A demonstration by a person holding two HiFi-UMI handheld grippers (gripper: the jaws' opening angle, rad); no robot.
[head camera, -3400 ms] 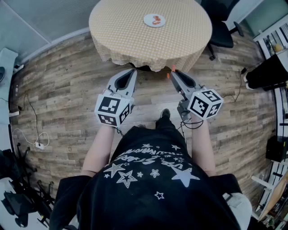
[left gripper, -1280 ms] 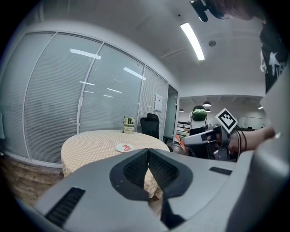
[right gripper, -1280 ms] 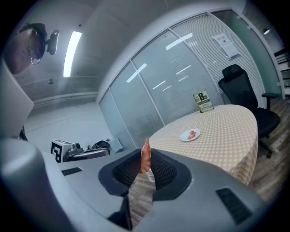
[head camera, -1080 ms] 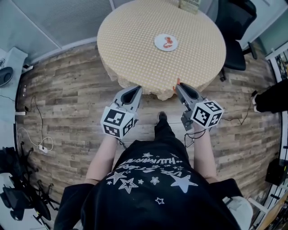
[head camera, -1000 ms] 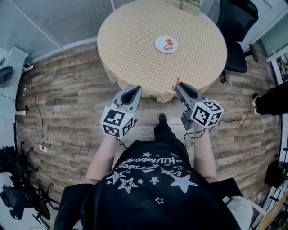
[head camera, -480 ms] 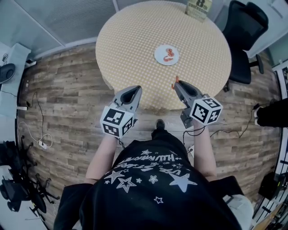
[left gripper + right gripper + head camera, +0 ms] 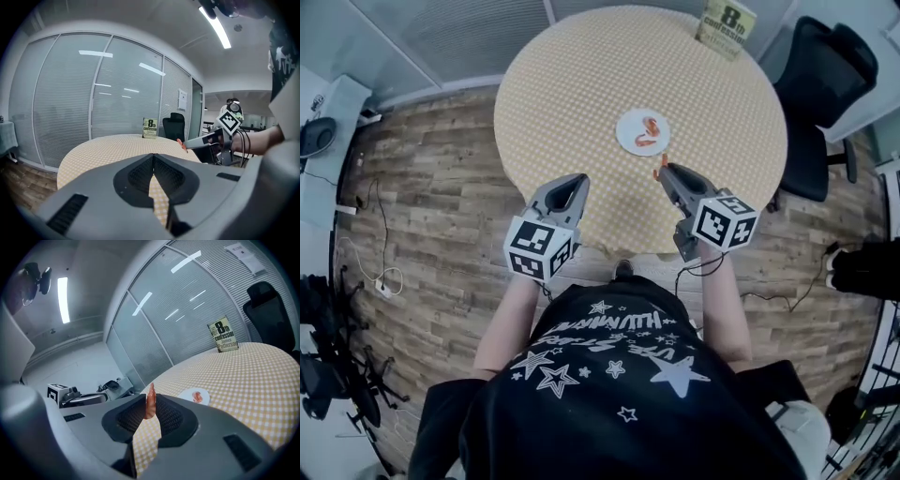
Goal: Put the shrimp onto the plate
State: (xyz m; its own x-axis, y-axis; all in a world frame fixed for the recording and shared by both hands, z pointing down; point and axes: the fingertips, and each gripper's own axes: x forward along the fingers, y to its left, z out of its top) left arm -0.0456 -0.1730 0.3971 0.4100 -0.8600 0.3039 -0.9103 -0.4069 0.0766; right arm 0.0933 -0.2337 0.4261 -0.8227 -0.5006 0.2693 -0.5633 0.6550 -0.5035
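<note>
A small white plate [image 7: 642, 131] lies on the round checked table [image 7: 581, 84], with one orange shrimp [image 7: 650, 127] on it. The same plate [image 7: 195, 395] appears small in the right gripper view. My right gripper [image 7: 661, 170] is shut on a second orange shrimp [image 7: 150, 401], whose tip pokes up between the jaws. It hovers over the table's near part, just short of the plate. My left gripper [image 7: 573, 182] is shut and holds nothing, over the table's near left edge. The right gripper [image 7: 183, 144] with its shrimp shows in the left gripper view.
A book [image 7: 724, 27] marked "8th confession" stands at the table's far side. A black office chair [image 7: 830, 84] stands to the right of the table. Wood floor surrounds it, with cables [image 7: 380, 277] at the left and glass walls behind.
The person has walked up to the table. Both grippers now reach over its near edge, and the right one with the shrimp has closed in on the plate.
</note>
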